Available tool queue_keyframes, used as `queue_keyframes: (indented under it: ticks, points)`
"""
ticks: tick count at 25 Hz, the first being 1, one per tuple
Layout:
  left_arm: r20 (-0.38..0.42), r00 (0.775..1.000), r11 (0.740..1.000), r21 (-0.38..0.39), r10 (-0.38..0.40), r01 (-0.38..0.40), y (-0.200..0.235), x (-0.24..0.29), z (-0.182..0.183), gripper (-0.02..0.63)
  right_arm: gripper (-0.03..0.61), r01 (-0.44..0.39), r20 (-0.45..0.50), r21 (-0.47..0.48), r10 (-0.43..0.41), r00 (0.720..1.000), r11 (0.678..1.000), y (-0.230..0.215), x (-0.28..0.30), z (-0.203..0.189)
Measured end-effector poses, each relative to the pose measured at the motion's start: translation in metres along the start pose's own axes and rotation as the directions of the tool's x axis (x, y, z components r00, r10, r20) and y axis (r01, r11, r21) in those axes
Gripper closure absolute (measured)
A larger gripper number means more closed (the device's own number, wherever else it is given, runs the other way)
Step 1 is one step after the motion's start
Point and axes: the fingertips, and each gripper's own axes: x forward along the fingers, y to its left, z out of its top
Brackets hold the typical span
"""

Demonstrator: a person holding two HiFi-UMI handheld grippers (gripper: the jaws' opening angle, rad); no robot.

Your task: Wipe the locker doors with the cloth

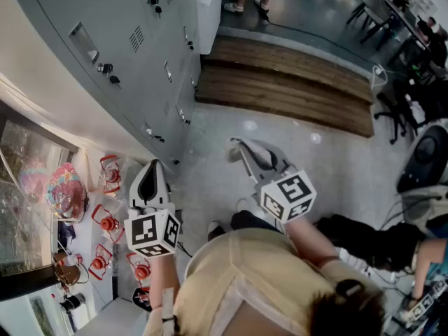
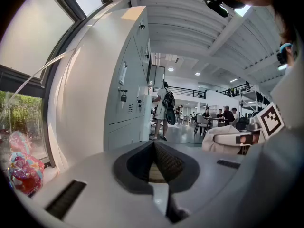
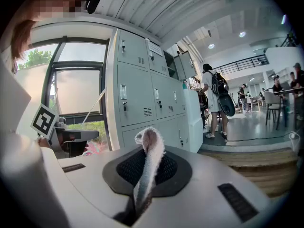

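The right hand-held gripper (image 3: 148,169) clamps a fold of soft, limp, pale fleecy cloth (image 3: 152,141). The left hand-held gripper (image 2: 154,163) is closed on nothing, facing the grey metal locker doors (image 3: 135,96).

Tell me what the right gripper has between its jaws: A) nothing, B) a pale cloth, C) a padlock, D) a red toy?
B: the right gripper view shows a pale cloth pinched upright between the shut jaws of the right gripper.
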Motion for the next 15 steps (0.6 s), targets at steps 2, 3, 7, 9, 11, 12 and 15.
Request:
queue_keyframes:
  ticks: [2, 3, 7, 9, 11, 12, 15]
  points:
    - [0.000, 1.000, 1.000, 0.000, 0.000, 0.000, -0.004, 0.004, 0.002, 0.612, 0.563, -0.001, 0.008, -0.008, 0.001, 1.000, 1.000, -0.006, 0.000, 0.005]
    - [0.000, 1.000, 1.000, 0.000, -0.001, 0.001, -0.007, 0.006, 0.002, 0.612, 0.563, -0.001, 0.012, -0.011, 0.001, 1.000, 1.000, -0.009, -0.001, 0.007]
    - [-0.003, 1.000, 1.000, 0.002, -0.008, 0.008, -0.018, 0.014, 0.004, 0.612, 0.563, -0.014, 0.025, -0.008, 0.014, 1.000, 1.000, -0.021, 0.000, 0.012]
    - [-0.007, 1.000, 1.000, 0.003, -0.009, 0.009, -0.025, 0.019, 0.005, 0.612, 0.563, -0.030, 0.026, -0.001, 0.030, 0.999, 1.000, -0.025, 0.000, 0.013]
    - [-0.010, 1.000, 1.000, 0.001, -0.007, 0.007, -0.031, 0.024, 0.006, 0.612, 0.563, -0.046, 0.028, -0.004, 0.046, 0.999, 0.999, -0.030, 0.001, 0.014]
    - [-0.010, 1.000, 1.000, -0.001, -0.006, 0.006, -0.034, 0.028, 0.006, 0.612, 0.563, -0.051, 0.028, -0.007, 0.052, 0.998, 0.999, -0.033, 0.001, 0.014]
    - [-0.010, 1.000, 1.000, -0.001, -0.002, 0.002, -0.044, 0.038, 0.009, 0.612, 0.563, -0.065, 0.027, -0.010, 0.065, 0.998, 0.998, -0.046, 0.001, 0.015]
